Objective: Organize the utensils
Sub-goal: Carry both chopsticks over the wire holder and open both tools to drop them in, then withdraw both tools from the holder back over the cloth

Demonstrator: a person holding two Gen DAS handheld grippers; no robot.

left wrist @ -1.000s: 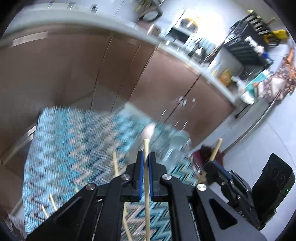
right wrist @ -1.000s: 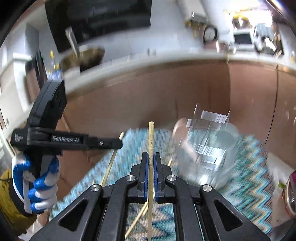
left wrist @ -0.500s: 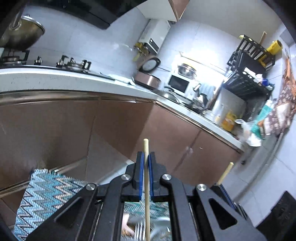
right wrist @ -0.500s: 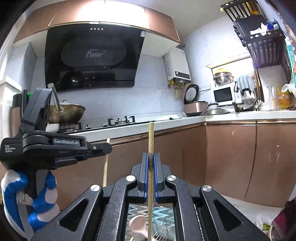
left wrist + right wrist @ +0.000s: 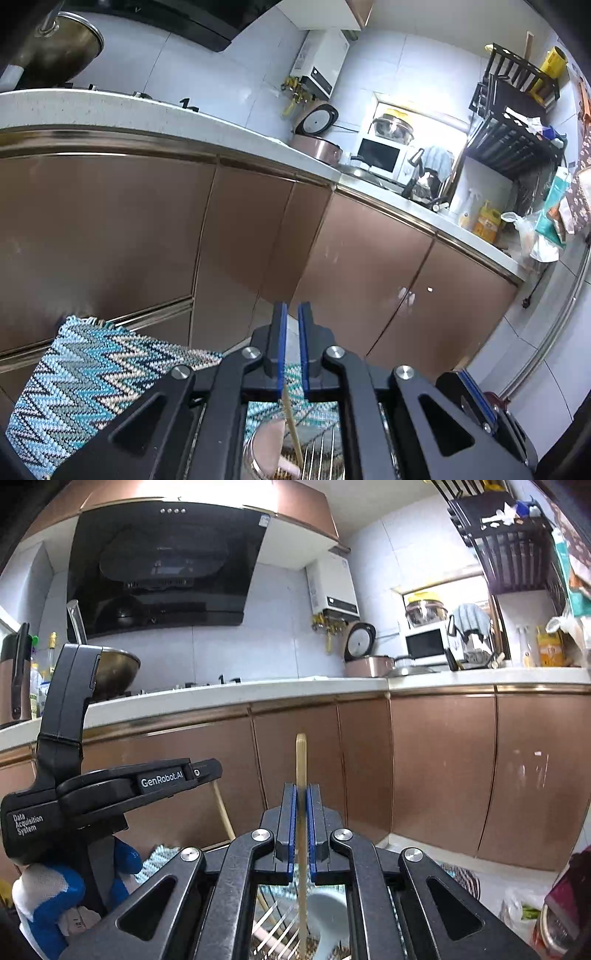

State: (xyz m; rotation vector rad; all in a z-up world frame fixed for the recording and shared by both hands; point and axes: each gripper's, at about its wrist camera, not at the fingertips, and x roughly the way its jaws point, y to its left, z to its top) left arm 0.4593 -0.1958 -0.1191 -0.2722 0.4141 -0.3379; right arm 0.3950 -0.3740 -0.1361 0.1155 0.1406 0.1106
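Observation:
My left gripper (image 5: 290, 314) is open, its blue pads slightly apart with nothing between them. Below it a wooden chopstick (image 5: 293, 428) leans in a clear utensil holder (image 5: 258, 454) with forks and a pink spoon. My right gripper (image 5: 301, 797) is shut on a second wooden chopstick (image 5: 301, 760), held upright above the same holder, where fork tines (image 5: 273, 915) and a white spoon (image 5: 328, 915) show. The left gripper's body (image 5: 110, 786) and the blue-gloved hand (image 5: 55, 886) appear at the left of the right wrist view, with the dropped chopstick (image 5: 223, 816) beneath.
A blue zigzag cloth (image 5: 92, 373) covers the table under the holder. Brown kitchen cabinets (image 5: 184, 240) and a white counter (image 5: 147, 110) stand behind. The right gripper's body (image 5: 480, 406) is at the lower right of the left wrist view.
Both grippers tilted up from the table to face the cabinets above the holder. The left gripper opened and its chopstick dropped into the holder. The right still holds its chopstick.

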